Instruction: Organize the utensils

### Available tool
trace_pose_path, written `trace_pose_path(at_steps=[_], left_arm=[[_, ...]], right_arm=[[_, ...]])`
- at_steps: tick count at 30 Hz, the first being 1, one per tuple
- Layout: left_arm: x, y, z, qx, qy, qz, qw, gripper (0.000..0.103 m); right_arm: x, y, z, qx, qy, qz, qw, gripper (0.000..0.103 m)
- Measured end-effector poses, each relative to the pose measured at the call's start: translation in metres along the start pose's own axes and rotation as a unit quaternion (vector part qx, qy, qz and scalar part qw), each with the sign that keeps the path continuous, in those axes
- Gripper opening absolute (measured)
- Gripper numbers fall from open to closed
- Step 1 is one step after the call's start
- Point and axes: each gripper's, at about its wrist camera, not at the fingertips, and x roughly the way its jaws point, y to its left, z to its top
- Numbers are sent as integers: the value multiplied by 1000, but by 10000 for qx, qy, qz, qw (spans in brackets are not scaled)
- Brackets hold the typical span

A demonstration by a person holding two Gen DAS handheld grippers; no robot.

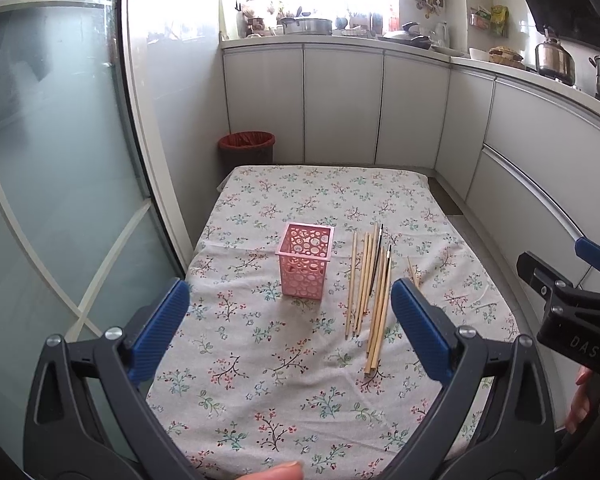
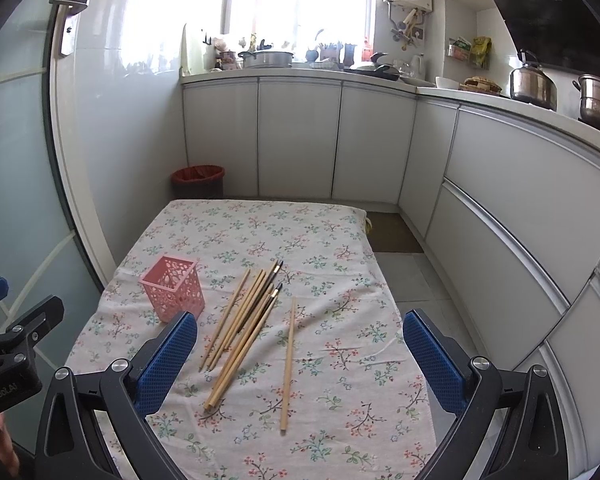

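Nearest the lens: left gripper [image 1: 290, 332], blue-padded jaws spread wide, nothing held; a fingertip at the bottom edge of the left wrist view. Right gripper [image 2: 300, 360] likewise agape and empty, hovering above the near right part of the bench [image 2: 340, 420], which is draped in a floral cloth.

Mid-bench, left of centre: pink perforated holder [image 1: 305, 264], upright, empty as far as visible. Just right of it, apart from it: loose bundle of bamboo chopsticks [image 1: 364, 280], lying flat, roughly parallel, near ends fanned, some overlapping; two dark-tipped sticks among them, possibly brushes, not resolvable. Single chopstick [image 2: 288, 364] alone, farther right, clear of the bundle. Red-lined bin [image 1: 247, 146] on the floor beyond the far edge of the bench.

Judged stage: start of the task, nothing yet in the holder.

Risks from here:
- Closing on the bundle likely to catch several sticks at once, or to scatter the overlapping ones.
- Thin round sticks flat on soft cloth: jaws apt to pinch fabric, or to roll a stick away.
- Light holder prone to tipping if struck by a stick entering at a slant.
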Motion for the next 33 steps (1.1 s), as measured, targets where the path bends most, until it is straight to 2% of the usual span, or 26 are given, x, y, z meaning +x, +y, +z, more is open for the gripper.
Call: trace_pose_path(at_steps=[33], left_arm=[[0, 1, 0, -35, -35, 11, 10000, 101]], right_arm=[[-1, -2, 0, 12, -15, 9, 10000, 103]])
